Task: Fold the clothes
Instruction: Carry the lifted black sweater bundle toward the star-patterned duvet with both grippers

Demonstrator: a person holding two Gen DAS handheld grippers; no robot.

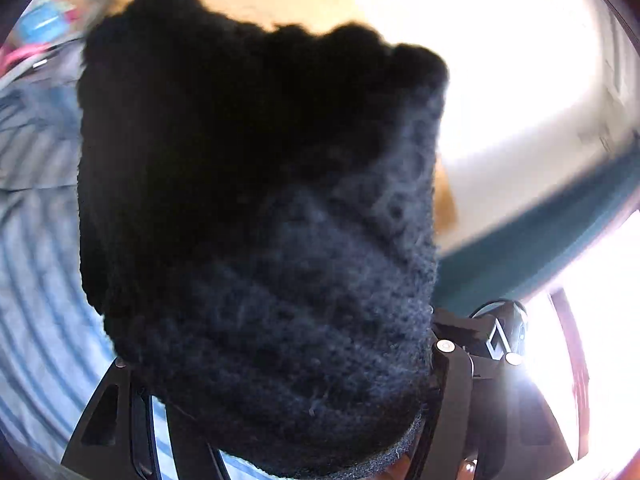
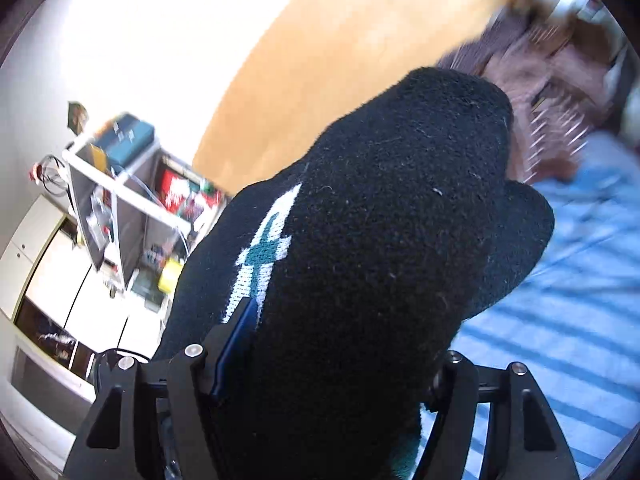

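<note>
A black knitted garment (image 1: 256,208) fills the middle of the left wrist view. It is bunched between the jaws of my left gripper (image 1: 280,360) and hangs over them, hiding the fingertips. In the right wrist view the same kind of black knit (image 2: 380,240), with a white and teal pattern (image 2: 260,256), lies bunched in my right gripper (image 2: 328,360). The blue edge of one finger pad (image 2: 236,344) shows pressed against the cloth. Both grippers hold the fabric up above the bed.
A blue and white striped bed sheet (image 1: 36,280) (image 2: 580,320) lies below. A cluttered white shelf (image 2: 120,208) and white cabinets (image 2: 60,300) stand at the left. A brown blurred heap (image 2: 560,80) sits at the far end of the bed. An orange wall (image 2: 340,60) rises behind.
</note>
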